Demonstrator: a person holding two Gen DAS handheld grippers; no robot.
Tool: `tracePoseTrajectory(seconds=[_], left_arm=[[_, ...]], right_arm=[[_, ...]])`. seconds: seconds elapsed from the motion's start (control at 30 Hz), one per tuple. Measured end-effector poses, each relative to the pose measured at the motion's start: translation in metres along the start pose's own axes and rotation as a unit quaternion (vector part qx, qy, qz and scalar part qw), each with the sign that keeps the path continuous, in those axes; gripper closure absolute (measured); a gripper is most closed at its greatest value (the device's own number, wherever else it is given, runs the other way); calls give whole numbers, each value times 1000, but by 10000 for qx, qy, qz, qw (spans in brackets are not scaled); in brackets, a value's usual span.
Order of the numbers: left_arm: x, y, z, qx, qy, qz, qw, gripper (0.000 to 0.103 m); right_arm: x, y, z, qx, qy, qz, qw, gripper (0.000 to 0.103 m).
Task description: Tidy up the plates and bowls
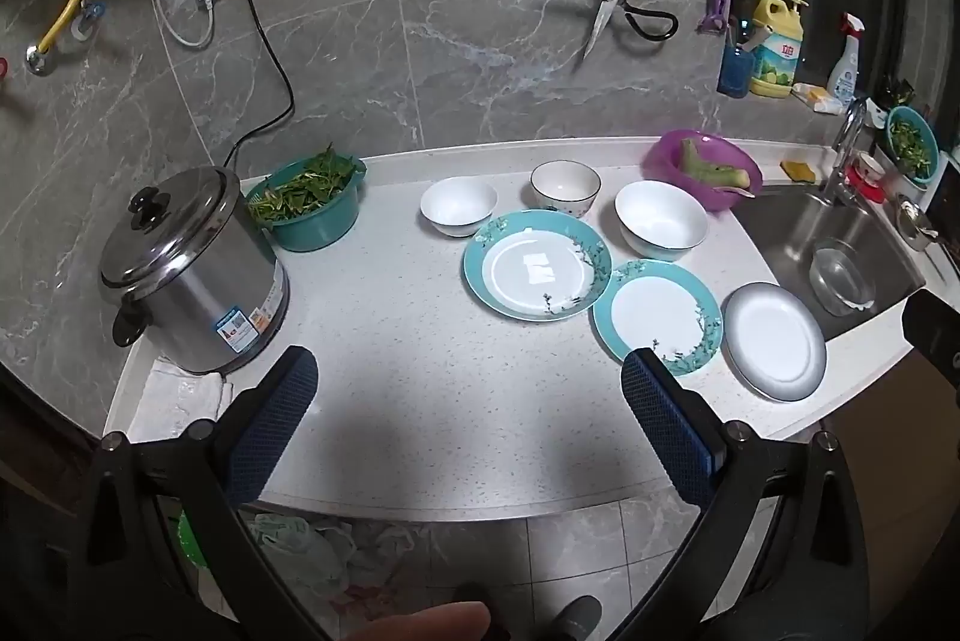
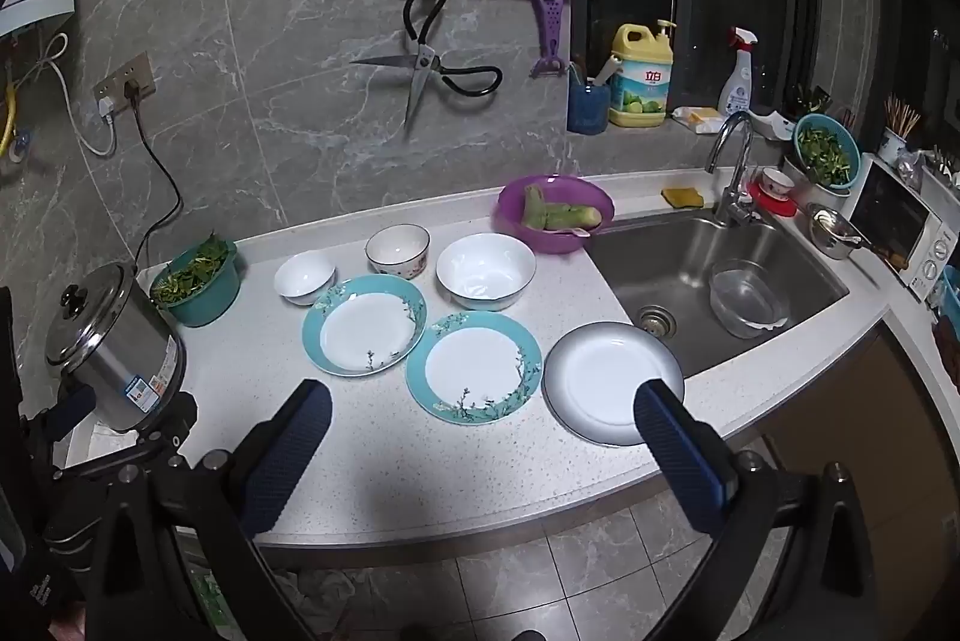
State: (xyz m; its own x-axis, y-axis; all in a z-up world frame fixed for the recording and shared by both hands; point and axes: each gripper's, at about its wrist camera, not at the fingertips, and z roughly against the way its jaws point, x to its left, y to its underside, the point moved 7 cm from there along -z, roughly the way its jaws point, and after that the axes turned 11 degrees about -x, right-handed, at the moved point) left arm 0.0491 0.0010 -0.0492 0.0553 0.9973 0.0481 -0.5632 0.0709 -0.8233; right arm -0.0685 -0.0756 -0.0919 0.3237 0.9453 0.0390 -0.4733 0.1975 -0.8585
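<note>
Hovering wide open and empty, the left tool (image 1: 468,371) and right tool (image 2: 480,404) hold nothing. Three plates (image 2: 612,380) and three bowls (image 2: 485,270) lie separately on the tabletop (image 2: 252,365); stacking seems not yet begun.

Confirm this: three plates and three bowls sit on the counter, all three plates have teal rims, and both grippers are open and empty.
Not quite. Only two plates have teal rims; the third plate, nearest the sink, is white with a grey rim, as the right wrist view shows. The three bowls and open, empty grippers are right.
</note>
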Motion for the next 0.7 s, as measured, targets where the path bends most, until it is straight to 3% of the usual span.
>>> tracePoseTrajectory(seconds=[0.7], left_arm=[[-6,6,-1,-5,-94,-139,9999,0]], right_arm=[[-7,4,-2,49,-4,-8,10000,0]])
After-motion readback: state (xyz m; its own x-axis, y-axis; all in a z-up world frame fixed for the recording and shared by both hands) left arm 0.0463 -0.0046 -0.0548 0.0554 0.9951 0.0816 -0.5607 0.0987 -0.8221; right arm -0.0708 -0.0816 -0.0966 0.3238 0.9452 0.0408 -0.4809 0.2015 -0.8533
